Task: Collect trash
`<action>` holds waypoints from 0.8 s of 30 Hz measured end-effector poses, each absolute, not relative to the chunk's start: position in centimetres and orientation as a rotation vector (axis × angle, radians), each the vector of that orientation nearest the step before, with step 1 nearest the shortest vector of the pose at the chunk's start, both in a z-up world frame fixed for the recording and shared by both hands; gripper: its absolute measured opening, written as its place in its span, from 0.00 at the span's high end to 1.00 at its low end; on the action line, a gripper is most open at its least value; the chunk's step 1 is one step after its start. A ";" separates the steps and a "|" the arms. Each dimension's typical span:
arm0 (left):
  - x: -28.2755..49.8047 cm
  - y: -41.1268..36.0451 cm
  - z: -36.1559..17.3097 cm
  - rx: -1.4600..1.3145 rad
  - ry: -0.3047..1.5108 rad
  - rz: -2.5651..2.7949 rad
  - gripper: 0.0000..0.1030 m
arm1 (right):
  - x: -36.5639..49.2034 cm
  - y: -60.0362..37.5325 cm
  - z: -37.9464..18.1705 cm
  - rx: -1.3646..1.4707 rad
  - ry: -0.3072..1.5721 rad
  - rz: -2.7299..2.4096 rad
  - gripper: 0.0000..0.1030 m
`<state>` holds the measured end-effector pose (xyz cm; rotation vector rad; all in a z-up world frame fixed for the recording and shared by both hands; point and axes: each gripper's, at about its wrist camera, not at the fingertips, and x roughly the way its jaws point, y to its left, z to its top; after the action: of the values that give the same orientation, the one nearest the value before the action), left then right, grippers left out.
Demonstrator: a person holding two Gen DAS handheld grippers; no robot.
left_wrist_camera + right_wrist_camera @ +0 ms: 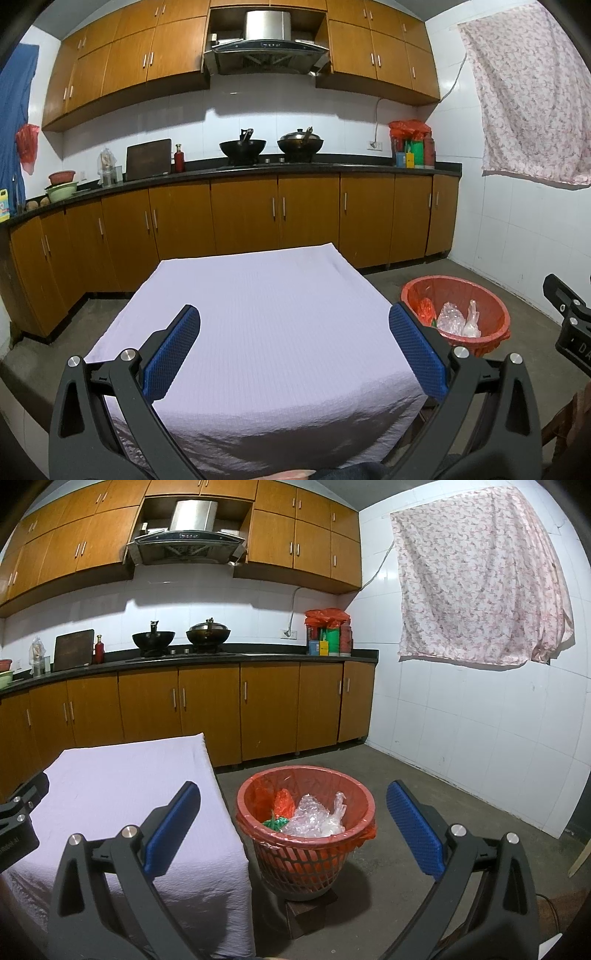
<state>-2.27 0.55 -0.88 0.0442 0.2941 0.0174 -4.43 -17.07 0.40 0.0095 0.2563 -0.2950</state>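
Red-lined bin (pixel 306 814) beside the table (pixel 258 314) already holds the trash (pixel 314 816); both my left tongs (pixel 294 350) and right tongs (pixel 293 829) gape empty, so I risk knocking it over.

Bin (pixel 306 814) right of table (pixel 122 775)

tablecloth (pixel 266 317): matt woven cloth | bin (pixel 306 864): red plastic mesh | cabinets (pixel 243 214): glossy wood
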 end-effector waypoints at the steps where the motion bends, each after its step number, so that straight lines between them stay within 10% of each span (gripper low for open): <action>1: -2.3 0.4 -0.9 0.044 0.295 0.018 0.02 | -4.4 -17.1 0.4 0.009 0.257 -0.295 0.04; 24: -2.3 0.6 -0.8 0.040 0.299 0.020 0.02 | -4.1 -17.3 0.3 0.010 0.262 -0.292 0.04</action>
<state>-2.29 0.58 -0.84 0.0403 0.2994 0.0195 -4.15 -17.34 0.32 0.0100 0.2618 -0.2917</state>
